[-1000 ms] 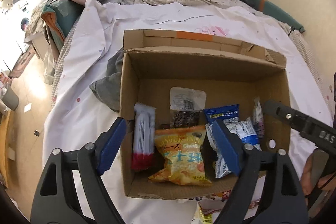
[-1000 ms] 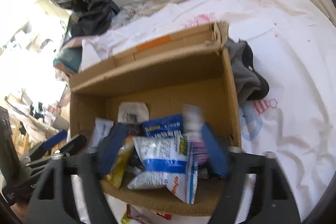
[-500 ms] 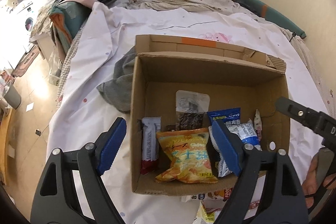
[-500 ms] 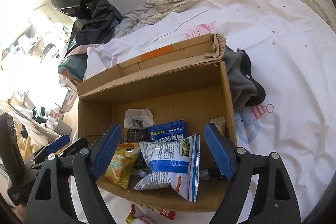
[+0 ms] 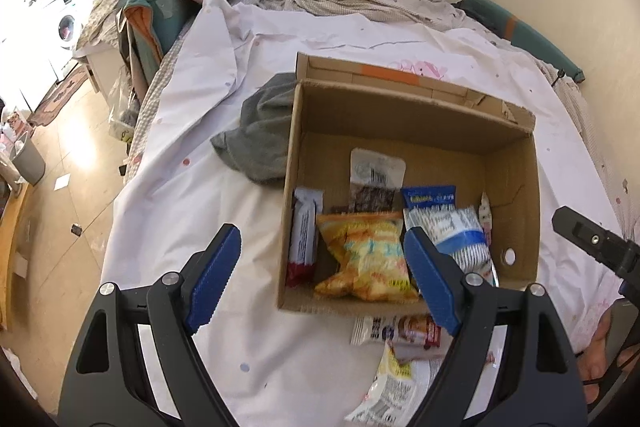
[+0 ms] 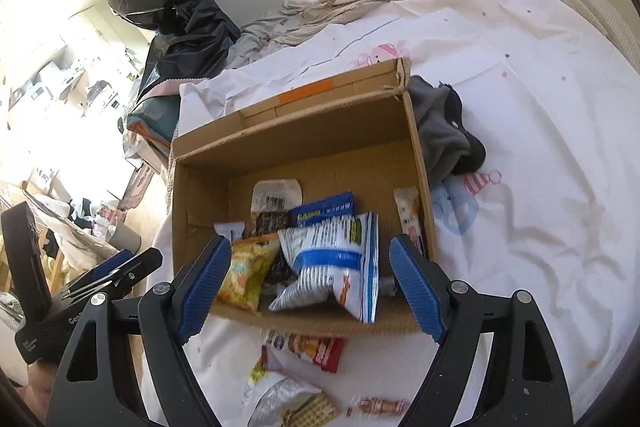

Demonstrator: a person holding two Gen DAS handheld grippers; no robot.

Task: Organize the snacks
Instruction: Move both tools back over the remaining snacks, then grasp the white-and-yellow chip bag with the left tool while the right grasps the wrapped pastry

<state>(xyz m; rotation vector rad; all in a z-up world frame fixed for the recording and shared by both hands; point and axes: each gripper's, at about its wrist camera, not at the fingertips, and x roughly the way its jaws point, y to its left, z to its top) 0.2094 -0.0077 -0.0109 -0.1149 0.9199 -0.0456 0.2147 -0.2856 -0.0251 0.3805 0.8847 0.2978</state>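
Bed (image 5: 320, 75) with white sheet carries open box (image 5: 516, 187); grey cloth (image 5: 260, 135) touches its side. Inside: yellow bag (image 5: 366, 259), blue-white bag (image 6: 336, 259), bar (image 5: 304, 231), dark pouch (image 5: 374, 183). More packets (image 6: 308, 347) loose on sheet just before box. Left claw (image 5: 320, 279) and right claw (image 6: 310, 283): both wide open, empty, above box's near edge.

We see a matt brown cardboard box (image 5: 508, 163) with rough torn edges, holding glossy crinkled plastic snack packets (image 5: 366, 259). The bed's white sheet (image 6: 540, 131) is soft, creased cloth; a grey cloth (image 5: 260, 135) looks fleecy. Each claw (image 5: 320, 267) has matt black plastic arms, ribbed blue pads (image 6: 416, 287) and shiny metal screws.
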